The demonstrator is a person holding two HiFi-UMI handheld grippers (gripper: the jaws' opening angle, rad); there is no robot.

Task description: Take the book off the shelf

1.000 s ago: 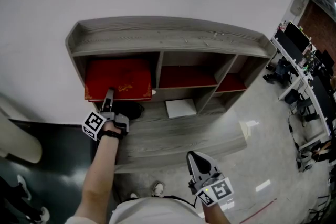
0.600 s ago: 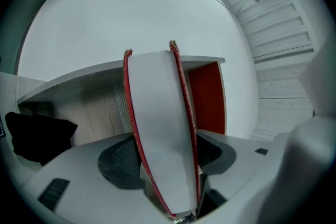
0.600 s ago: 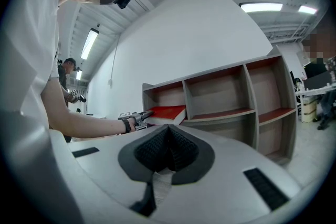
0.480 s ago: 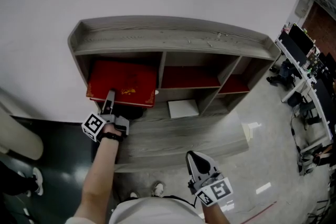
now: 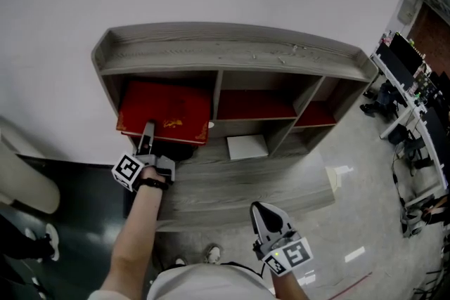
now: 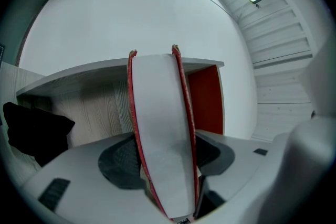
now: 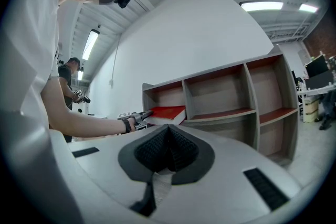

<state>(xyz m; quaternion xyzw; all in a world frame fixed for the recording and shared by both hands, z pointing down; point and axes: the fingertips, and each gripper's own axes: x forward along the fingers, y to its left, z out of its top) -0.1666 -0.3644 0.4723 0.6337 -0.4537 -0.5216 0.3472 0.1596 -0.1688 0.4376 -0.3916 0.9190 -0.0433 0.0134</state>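
One red book point(image 6: 157, 102) between closing left tongs point(image 6: 165, 157), white pages unseen overhead

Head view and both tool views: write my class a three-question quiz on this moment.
1. True or false: the book lies in the shelf's middle bay.
2. Which tool has the book between its jaws? A left tool, B right tool.
3. Fill in: the right tool's jaws are ____.
Key: 1 false, left bay. 2 A; its jaws are closing on the book. 3 shut.
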